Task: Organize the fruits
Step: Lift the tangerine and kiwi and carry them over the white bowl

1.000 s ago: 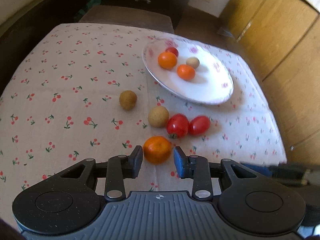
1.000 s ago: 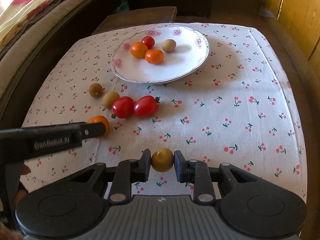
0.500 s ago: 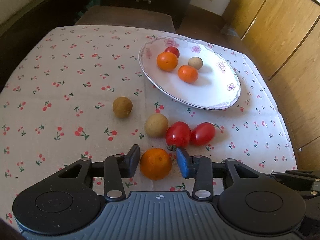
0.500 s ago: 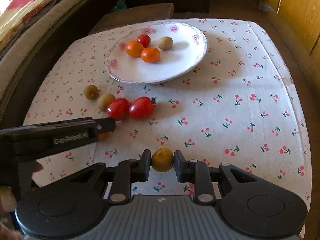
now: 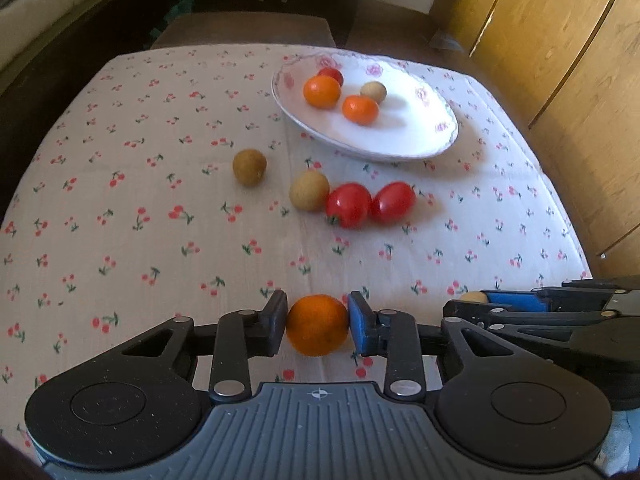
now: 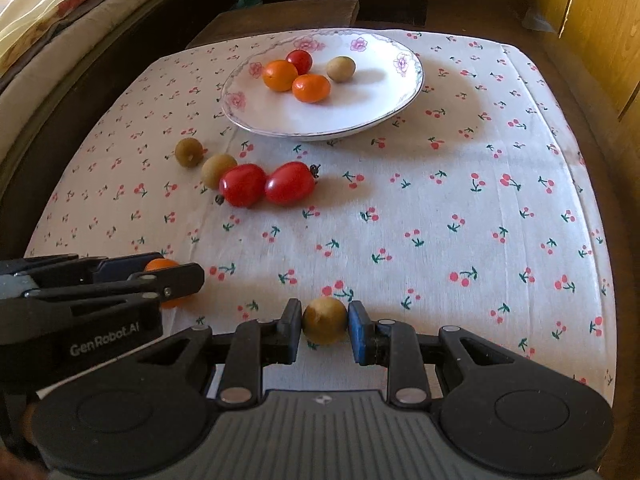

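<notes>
- Since a second earlier, the left gripper [image 5: 317, 325] had finished closing on a small orange [image 5: 317, 325] and lifted it a little off the cherry-print tablecloth [image 5: 120, 208]; the orange had been sitting loose between wider jaws before. The right gripper [image 6: 324, 322] had barely shifted.
- Both pads of the left gripper pressed against the sides of the orange, so it was firmly clenched.
- The right gripper was likewise clamped on a tan, round fruit, probably a longan [image 6: 324, 321], held just above the cloth near the front edge of the table.
- Each gripper carried one fruit, most likely so both could go to the plate in one trip.
- A white plate with pink flowers on its rim [image 6: 400, 92] stood at the far side of the table. It already held two oranges [image 6: 280, 75] [image 6: 311, 88], one cherry tomato [image 6: 299, 61] and one pale longan [image 6: 341, 68], which suggested it was the collecting spot.
- Four fruits lay on the cloth between the grippers and the plate: two red cherry tomatoes [image 6: 243, 185] [image 6: 289, 182] touching each other, a pale longan [image 6: 218, 170] touching the left tomato, and a darker longan [image 6: 189, 152] just beside it.
- By my judgement the task was about half done.
- White lettering on the side of the left gripper, seen from the right wrist camera, read "GenRobot.AI" [image 6: 105, 343]. No other writing was legible.
- Wooden cabinet doors [image 5: 560, 60] stood to the right, and bedding [image 6: 60, 12] lay to the left.
</notes>
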`<action>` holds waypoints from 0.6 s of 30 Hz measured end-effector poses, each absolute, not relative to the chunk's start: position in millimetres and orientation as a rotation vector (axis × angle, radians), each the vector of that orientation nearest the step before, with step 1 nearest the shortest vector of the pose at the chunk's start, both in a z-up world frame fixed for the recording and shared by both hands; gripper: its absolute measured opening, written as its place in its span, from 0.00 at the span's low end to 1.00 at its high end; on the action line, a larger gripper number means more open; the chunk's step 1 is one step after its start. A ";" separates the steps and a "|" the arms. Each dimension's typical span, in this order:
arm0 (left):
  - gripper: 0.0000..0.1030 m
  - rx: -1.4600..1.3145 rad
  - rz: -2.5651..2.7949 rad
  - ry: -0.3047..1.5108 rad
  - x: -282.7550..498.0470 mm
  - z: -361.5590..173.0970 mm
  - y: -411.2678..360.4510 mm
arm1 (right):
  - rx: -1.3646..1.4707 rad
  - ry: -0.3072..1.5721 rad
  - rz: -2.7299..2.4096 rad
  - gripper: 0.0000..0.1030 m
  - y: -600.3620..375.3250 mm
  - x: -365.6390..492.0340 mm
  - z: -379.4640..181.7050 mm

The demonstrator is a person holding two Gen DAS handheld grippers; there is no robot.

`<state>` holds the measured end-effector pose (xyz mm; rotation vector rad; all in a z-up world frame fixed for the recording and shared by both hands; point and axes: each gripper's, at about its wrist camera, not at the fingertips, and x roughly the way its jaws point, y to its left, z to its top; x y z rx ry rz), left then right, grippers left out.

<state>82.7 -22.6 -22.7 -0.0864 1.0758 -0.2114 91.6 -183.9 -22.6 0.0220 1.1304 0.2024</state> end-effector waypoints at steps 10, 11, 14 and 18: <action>0.46 -0.113 -0.208 1.075 84.6 -26.2 -23.3 | 0.037 1.121 0.204 0.27 -184.8 96.2 -24.8; 0.46 -0.116 -0.206 1.074 84.7 -26.3 -23.2 | 0.043 1.122 0.203 0.27 -185.3 96.9 -25.0; 0.47 -0.087 -0.204 1.065 84.0 -26.5 -26.2 | 0.032 1.119 0.205 0.27 -184.1 97.2 -25.2; 0.40 -0.072 -0.205 1.070 80.4 -25.9 -29.5 | -0.006 1.119 0.206 0.26 -180.7 93.9 -23.7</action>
